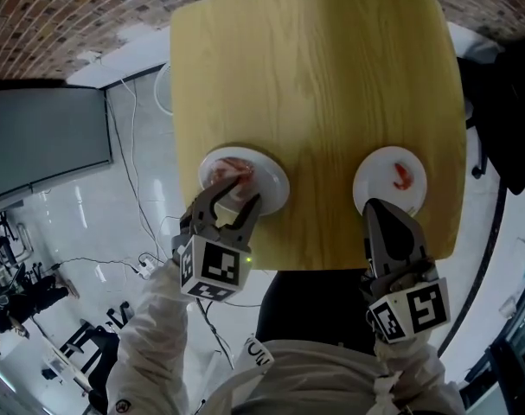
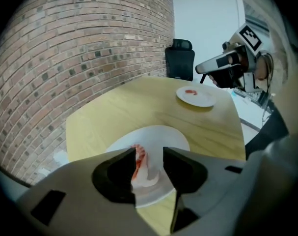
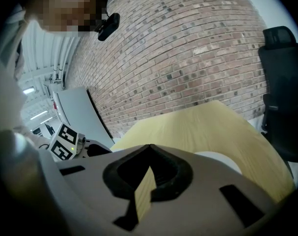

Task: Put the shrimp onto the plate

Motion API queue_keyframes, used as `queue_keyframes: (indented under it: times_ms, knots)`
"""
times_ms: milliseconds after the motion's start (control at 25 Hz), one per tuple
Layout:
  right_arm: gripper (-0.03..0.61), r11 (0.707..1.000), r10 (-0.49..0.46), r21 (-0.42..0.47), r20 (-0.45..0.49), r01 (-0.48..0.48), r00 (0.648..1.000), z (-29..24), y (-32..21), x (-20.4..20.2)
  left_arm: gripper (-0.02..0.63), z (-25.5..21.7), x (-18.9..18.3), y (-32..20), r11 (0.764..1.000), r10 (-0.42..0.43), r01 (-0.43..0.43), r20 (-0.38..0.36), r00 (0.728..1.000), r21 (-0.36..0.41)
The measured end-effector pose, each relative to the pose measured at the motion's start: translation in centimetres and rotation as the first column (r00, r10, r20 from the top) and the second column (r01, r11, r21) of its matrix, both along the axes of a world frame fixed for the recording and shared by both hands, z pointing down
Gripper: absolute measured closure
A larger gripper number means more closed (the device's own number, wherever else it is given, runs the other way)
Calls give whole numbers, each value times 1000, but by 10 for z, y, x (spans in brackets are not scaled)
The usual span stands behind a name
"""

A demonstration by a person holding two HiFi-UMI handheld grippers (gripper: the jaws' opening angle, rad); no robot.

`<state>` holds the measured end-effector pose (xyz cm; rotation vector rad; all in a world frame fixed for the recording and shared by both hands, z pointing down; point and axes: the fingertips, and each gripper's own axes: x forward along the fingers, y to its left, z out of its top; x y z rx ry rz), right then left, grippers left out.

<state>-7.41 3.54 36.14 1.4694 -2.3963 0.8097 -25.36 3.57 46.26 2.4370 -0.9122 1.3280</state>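
Note:
Two white plates sit on the wooden table (image 1: pixel 323 76). The left plate (image 1: pixel 275 184) (image 2: pixel 163 134) carries a pink shrimp (image 1: pixel 232 169) (image 2: pixel 139 160). My left gripper (image 1: pixel 233 195) (image 2: pixel 149 151) points down over this plate, open, with the shrimp lying on the plate between its jaws, close to the left one and not pressed by the pads. The right plate (image 1: pixel 379 184) (image 2: pixel 200 98) holds another shrimp (image 1: pixel 402 175) (image 2: pixel 190 91). My right gripper (image 1: pixel 372 206) (image 3: pixel 149 146) hangs shut and empty at that plate's near edge (image 3: pixel 227 160).
A brick wall (image 2: pixel 80 58) stands behind the table. A black office chair (image 2: pixel 179 58) (image 3: pixel 284 73) is at the table's far side. A grey panel (image 1: pixel 46 137) and cables (image 1: pixel 137 188) are on the floor to the left.

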Motion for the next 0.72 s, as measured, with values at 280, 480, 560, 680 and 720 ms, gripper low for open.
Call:
queue_keyframes:
  times_ms: [280,480,560,680,720]
  knots:
    - [554,999,30,-11,0,-30,1000,3,2,1,454,9,3,-1,998,42,-42,15,999,-45]
    - [554,999,50,-20,4,-50,999,7,5,1,458,12,5,-4,996,51,-50,10,999,-74]
    - [554,998,57,-21,8,-56,998,7,5,1,477,14,5,-5,995,47,-46,3,999,-92]
    - [554,997,72,-26,23,-71,997,8,6,2,503,16,3,-7,993,45,-45,4,999,-111]
    - [554,997,75,-27,25,-75,997,8,6,3,506,17,3,-7,993,51,-50,11,999,-111]
